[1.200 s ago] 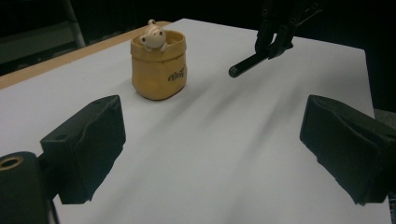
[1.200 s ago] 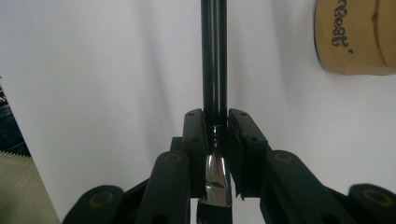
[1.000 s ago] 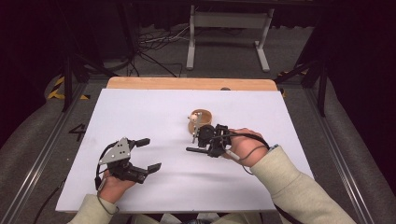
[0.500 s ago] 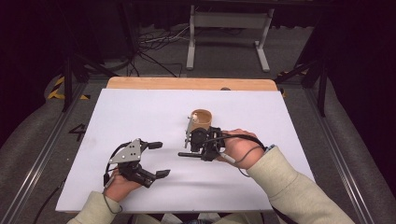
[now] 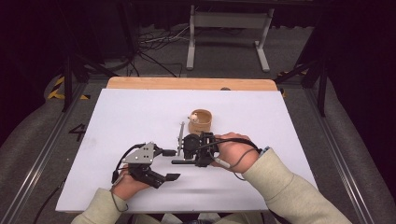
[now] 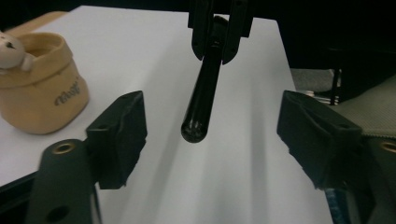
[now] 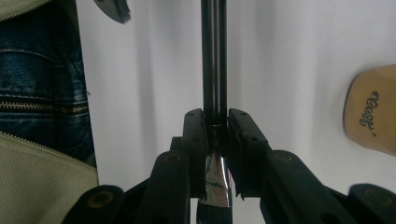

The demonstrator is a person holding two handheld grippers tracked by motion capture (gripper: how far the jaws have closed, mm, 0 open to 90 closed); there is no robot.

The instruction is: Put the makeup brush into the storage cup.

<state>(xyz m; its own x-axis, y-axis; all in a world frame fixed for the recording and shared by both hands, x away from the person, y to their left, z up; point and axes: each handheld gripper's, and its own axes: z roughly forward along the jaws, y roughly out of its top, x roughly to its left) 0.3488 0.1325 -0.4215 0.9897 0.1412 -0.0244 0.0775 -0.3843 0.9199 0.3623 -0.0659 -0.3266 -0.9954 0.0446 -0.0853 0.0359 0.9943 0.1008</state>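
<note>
A brush with a black handle (image 7: 214, 56) and a silver ferrule is clamped in my right gripper (image 7: 217, 128), shut at the ferrule; the bristles point back toward the hand. In the high view the right gripper (image 5: 190, 160) holds the brush handle (image 5: 180, 162) level, pointing left. My left gripper (image 5: 172, 164) faces it, and its jaws have just been closing. The handle's tip (image 6: 196, 126) lies between the left gripper's pads (image 6: 119, 133), which stand apart and do not touch it. The left gripper (image 6: 210, 135) is open.
A tan fabric pouch (image 5: 201, 122) with a small bear figure (image 6: 10, 46) in it stands behind the grippers on the white table top (image 5: 116, 112). A thin grey stick (image 5: 180, 136) lies beside the pouch. Wooden board edge (image 5: 187, 84) at the back.
The two grippers have come toward each other: the left one moved right, the right one moved left with the brush. The left jaws stand narrower than before.
</note>
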